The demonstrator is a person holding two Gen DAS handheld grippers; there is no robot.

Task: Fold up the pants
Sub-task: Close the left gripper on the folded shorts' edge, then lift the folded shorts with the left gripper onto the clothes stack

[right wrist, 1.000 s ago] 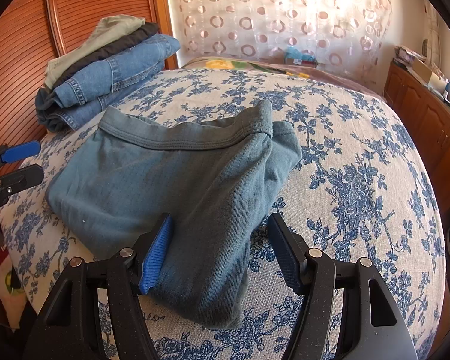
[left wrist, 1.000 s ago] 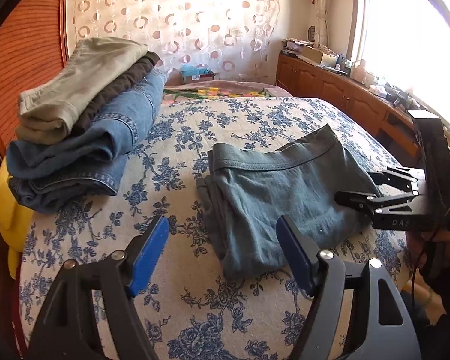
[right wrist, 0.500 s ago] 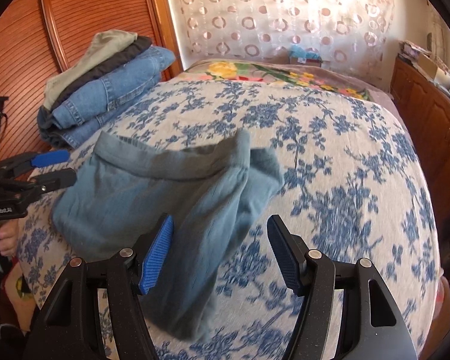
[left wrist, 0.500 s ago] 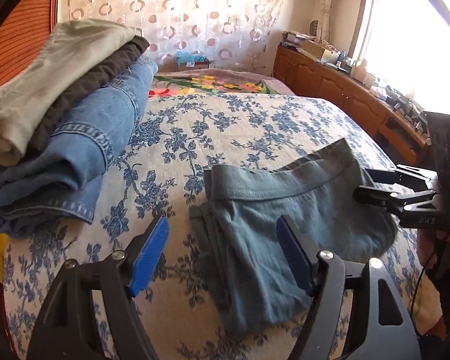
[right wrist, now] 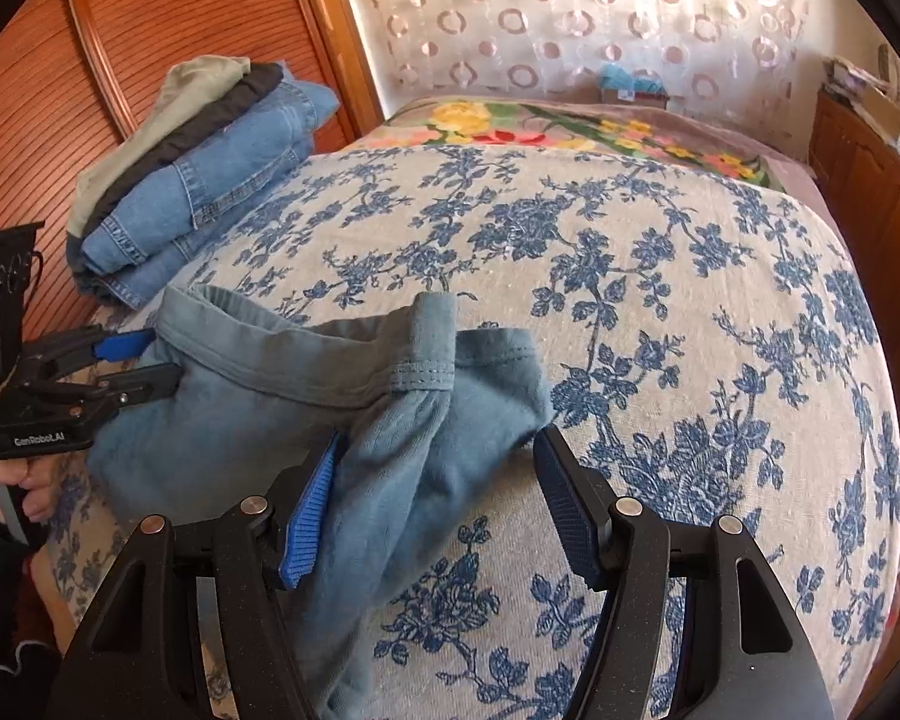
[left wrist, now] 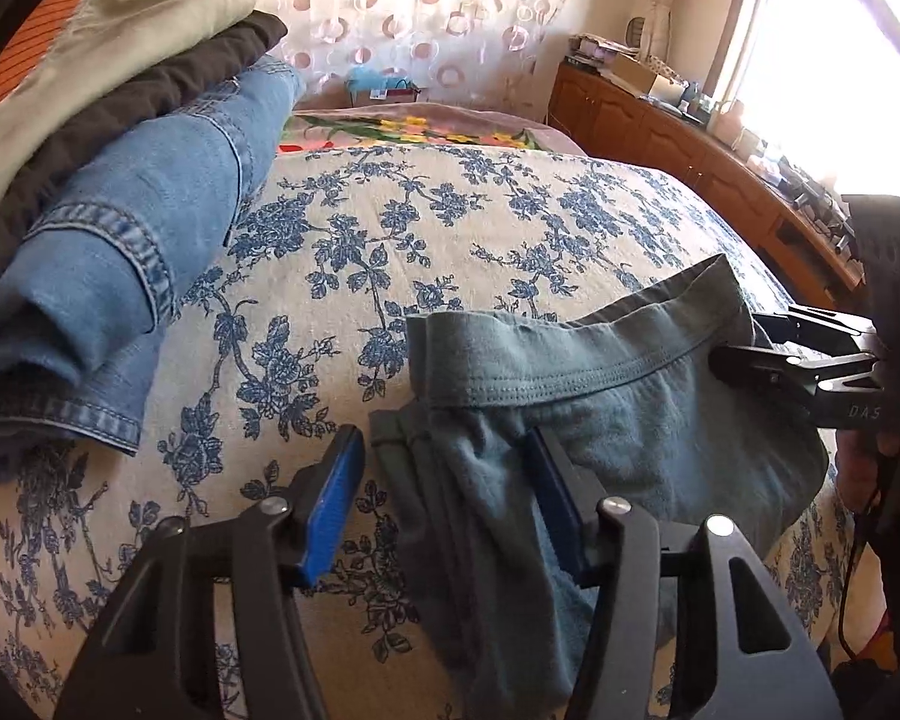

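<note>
White letters "DAS" stand on the black body of the right gripper [left wrist: 774, 339], seen in the left wrist view well to the right of the near fingers [left wrist: 330, 516]; the rest of the word is cut off by the hand holding it

White lettering "GenRobot.AI" stands on the black body of the left gripper [right wrist: 144, 363], seen in the right wrist view far left of the near fingers [right wrist: 306, 528]

Nothing else can be read

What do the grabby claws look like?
Each hand-held gripper is black plastic with two angled fingers, silver screws and ribbed blue pads. The left hand-held gripper has white lettering on its side. A black cable hangs by the right hand-held gripper.
</note>
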